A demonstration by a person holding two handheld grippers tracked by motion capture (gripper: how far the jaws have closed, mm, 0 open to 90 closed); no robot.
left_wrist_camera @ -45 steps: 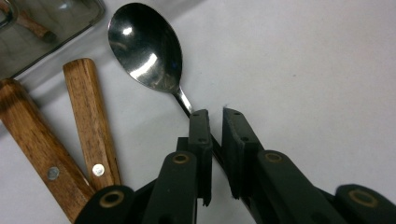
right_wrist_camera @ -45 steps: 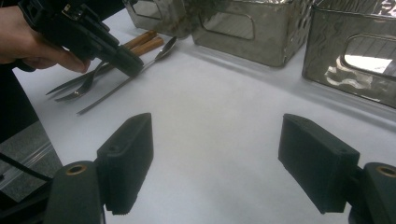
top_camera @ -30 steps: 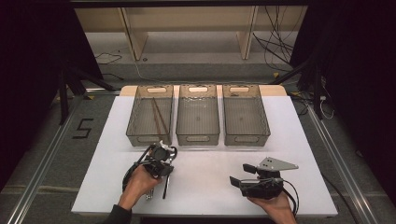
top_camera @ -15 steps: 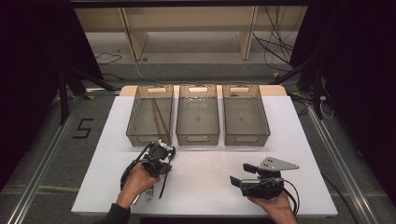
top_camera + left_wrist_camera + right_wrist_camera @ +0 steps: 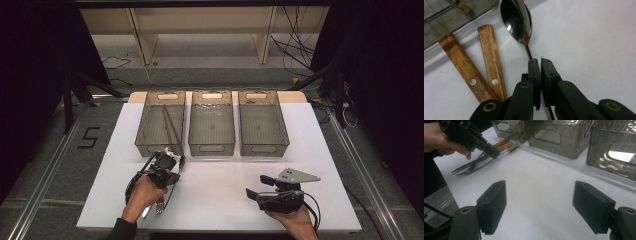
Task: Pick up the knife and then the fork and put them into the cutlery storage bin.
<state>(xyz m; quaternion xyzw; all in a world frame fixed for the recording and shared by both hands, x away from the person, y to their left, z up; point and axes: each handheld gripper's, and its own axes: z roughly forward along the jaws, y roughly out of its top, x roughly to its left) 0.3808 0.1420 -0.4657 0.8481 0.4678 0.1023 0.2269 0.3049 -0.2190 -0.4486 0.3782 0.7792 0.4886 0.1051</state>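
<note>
My left gripper [image 5: 538,61] lies low over the white table, its jaws just closed on the thin handle of a steel spoon [image 5: 516,21], whose bowl points toward the bins. Two wooden handles [image 5: 490,60] lie just left of the spoon. In the high view the left gripper [image 5: 169,165] is in front of the left bin [image 5: 161,149]. The right gripper view shows it [image 5: 492,151] over the cutlery, where forks [image 5: 469,168] lie on the table. My right gripper [image 5: 257,186] rests near the front right, open, with bare table between its jaws [image 5: 539,205].
Three smoky clear bins stand in a row at the back; the left one holds brown sticks [image 5: 169,125]. The middle bin [image 5: 212,148] and the right bin [image 5: 263,148] look bare inside. The table's front edge is close behind both hands.
The left hand has shifted slightly toward the near left and its jaws have drawn together. The right gripper has stayed where it was.
</note>
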